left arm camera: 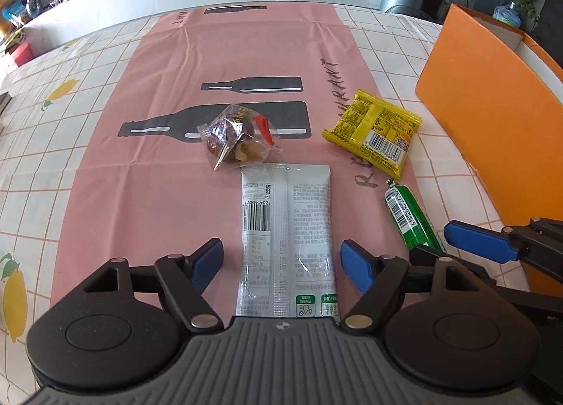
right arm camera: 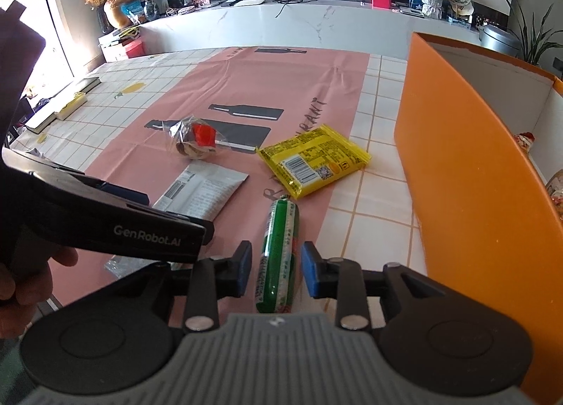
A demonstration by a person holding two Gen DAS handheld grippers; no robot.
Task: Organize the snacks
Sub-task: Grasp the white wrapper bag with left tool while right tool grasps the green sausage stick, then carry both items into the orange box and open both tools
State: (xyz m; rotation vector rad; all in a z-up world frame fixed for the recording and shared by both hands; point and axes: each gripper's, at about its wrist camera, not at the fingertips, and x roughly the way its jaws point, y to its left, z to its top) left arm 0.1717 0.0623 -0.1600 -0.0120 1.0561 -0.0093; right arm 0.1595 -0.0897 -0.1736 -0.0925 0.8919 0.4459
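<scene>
A white snack pouch (left arm camera: 286,229) lies face down on the pink mat, between the open fingers of my left gripper (left arm camera: 283,259), which do not touch it. A green sausage stick (right arm camera: 278,257) lies between the open fingers of my right gripper (right arm camera: 276,269), with small gaps on both sides. A yellow packet (right arm camera: 313,160) and a clear bag of mixed snacks (right arm camera: 193,141) lie further out on the mat. The same items show in the left wrist view: sausage (left arm camera: 410,215), yellow packet (left arm camera: 374,132), clear bag (left arm camera: 237,137).
An orange box (right arm camera: 468,172) stands open at the right, with some snacks inside at its far side. The pink mat (left arm camera: 169,63) lies over a tiled lemon-print tablecloth (left arm camera: 38,116). Books (right arm camera: 59,106) sit at the table's left edge.
</scene>
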